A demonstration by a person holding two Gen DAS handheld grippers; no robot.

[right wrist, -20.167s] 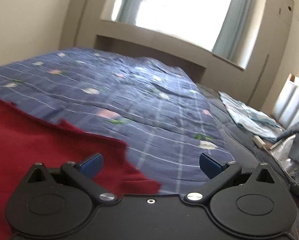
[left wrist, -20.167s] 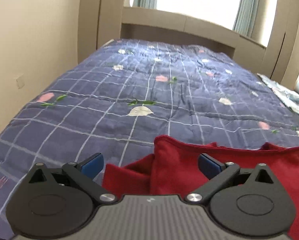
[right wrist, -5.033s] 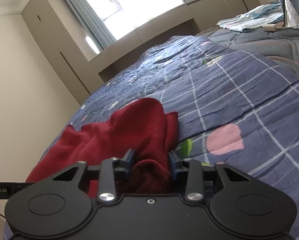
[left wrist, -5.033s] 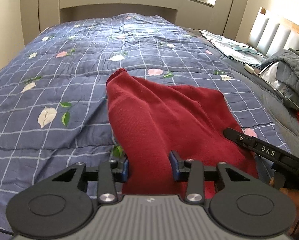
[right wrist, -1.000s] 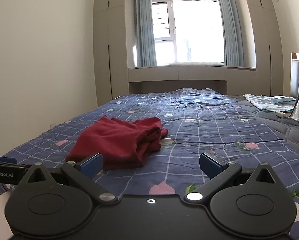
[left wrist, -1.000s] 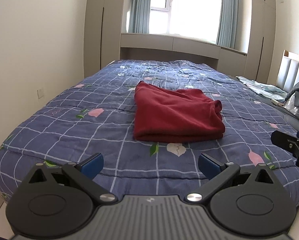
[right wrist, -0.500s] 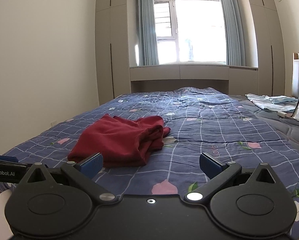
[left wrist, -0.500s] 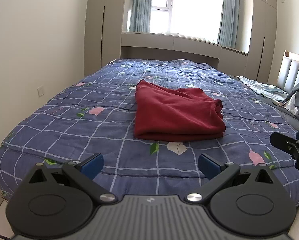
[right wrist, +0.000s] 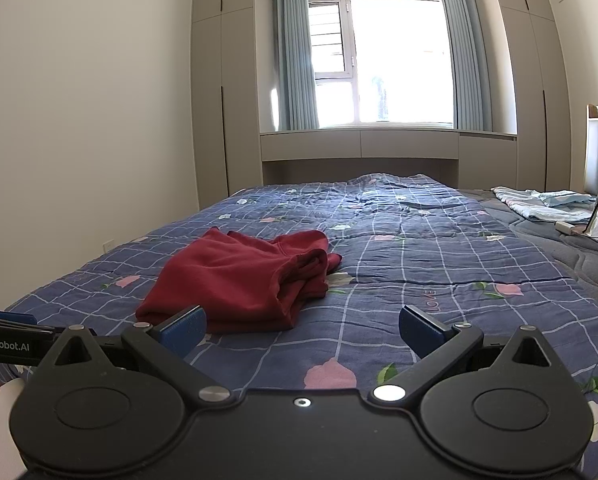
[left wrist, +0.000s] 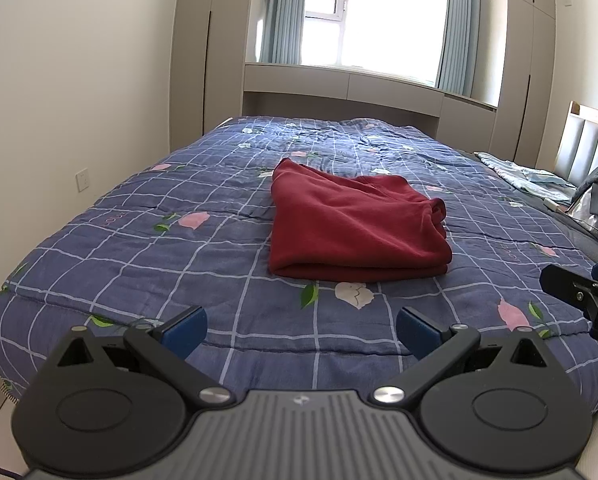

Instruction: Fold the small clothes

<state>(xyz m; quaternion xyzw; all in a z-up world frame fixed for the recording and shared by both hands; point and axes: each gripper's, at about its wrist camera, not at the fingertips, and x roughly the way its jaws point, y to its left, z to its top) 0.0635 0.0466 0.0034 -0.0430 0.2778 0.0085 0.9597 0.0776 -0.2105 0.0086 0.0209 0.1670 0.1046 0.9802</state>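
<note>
Left hand-held gripper (left wrist: 301, 326): jaws spread wide, blue pads (left wrist: 185, 330) well apart, nothing between them. It hangs off the near edge of the bed, clear of the cloth

Right hand-held gripper (right wrist: 302, 327): likewise wide open and empty, blue pads (right wrist: 421, 330) apart, held short of the bed's near edge. In the left wrist view its black tip pokes in at the right margin; in the right wrist view the left unit's black finger, lettered "GenRobot.AI", enters from the left margin

Red garment (left wrist: 355, 224): folded into a compact, roughly rectangular stack, several layers showing at its near edge. Lies flat on the quilt, roughly mid-width, nearer the foot than the window end. Neither gripper touches it. From the right wrist view (right wrist: 243, 276) the right-hand end looks bunchy, with rolled folds and a bit of cloth poking out toward the window side

Quilt (left wrist: 179, 248): blue-purple, white grid lines, pink and white flowers with green leaves, covers most of the bed

Further out: grey bedding (right wrist: 555, 248) along the right side, with a pale blue folded cloth (right wrist: 543, 202) on it. Upholstered headboard (left wrist: 587, 140) at far right. Window (right wrist: 395, 60) with blue-grey curtains above a beige built-in cabinet ledge, tall wardrobes either side. Wall socket (left wrist: 82, 180) on the left wall
</note>
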